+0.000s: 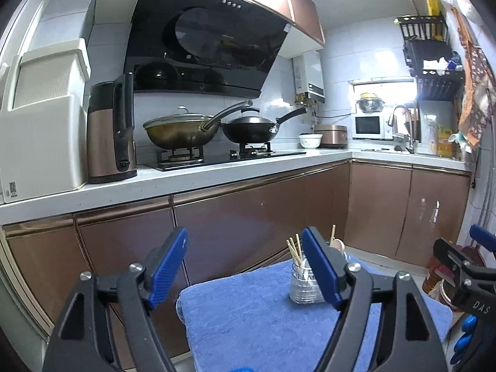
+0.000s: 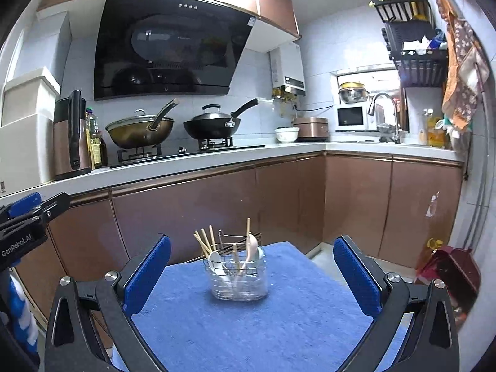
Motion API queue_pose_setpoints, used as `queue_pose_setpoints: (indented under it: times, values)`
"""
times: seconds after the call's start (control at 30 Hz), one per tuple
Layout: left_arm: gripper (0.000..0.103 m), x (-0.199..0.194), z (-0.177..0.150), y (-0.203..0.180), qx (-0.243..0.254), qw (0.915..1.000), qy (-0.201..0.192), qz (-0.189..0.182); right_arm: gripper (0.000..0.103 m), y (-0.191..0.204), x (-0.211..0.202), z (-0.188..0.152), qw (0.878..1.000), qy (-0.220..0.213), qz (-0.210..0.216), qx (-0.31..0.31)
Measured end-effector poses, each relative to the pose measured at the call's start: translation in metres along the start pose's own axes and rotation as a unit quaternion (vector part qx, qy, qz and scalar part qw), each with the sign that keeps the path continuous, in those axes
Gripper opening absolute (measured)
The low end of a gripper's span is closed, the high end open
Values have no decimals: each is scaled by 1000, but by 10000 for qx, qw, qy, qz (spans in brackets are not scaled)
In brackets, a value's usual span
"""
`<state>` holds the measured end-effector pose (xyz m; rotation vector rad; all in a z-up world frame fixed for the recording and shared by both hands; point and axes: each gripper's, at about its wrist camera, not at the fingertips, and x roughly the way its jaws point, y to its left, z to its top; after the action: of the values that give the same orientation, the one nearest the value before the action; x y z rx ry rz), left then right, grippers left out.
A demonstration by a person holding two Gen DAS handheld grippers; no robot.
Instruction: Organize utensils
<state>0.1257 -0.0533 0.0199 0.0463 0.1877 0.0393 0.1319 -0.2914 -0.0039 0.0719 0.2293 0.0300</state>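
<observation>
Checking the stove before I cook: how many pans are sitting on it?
2. A brass-coloured wok with a glass lid sits on the left burner; a black wok with a dark lid sits on the right burner. No other pans show on the hob.

Black claws with blue ribbed pads

The left claw [image 1: 245, 266] has two black plastic arms with triangular cut-outs, silver round screws at the pivots, and flat blue pads [image 1: 319, 269] with fine ribbing on the inner faces. The right claw [image 2: 252, 274] is built the same way — black linkage, silver screws, blue textured pads [image 2: 356, 276]. Seen from the side, the left claw's body carries white lettering, "GenRobot.AI"; the right one's shows "DAS" in white. Blue and white-striped shapes sit at the frame edges — too cropped to identify.
</observation>
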Motion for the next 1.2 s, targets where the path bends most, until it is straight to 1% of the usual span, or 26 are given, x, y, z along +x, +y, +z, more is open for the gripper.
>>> queue_pose_setpoints:
  times: [0.3, 0.4, 0.63, 1.0, 1.2]
  values:
    - [75, -31, 0, 5, -27, 9997, -231, -36, 103, -7, -37, 1, 9994, -206, -282, -47]
    - [75, -38, 0, 6, -57, 9996, -274, -24, 103, -5, -49, 1, 9982, -276, -517, -119]
    - [75, -51, 1, 7, -106, 9992, -395, -2, 103, 1, -67, 4, 9945, -440, -918, -252]
    - [75, -64, -2, 10, -219, 9985, -494, 23, 103, -6, -87, 7, 9923, -590, -1068, -194]
    - [75, -65, -6, 4, -159, 9988, -464, -78, 103, -5, -88, 3, 9916, -566, -1138, -223]
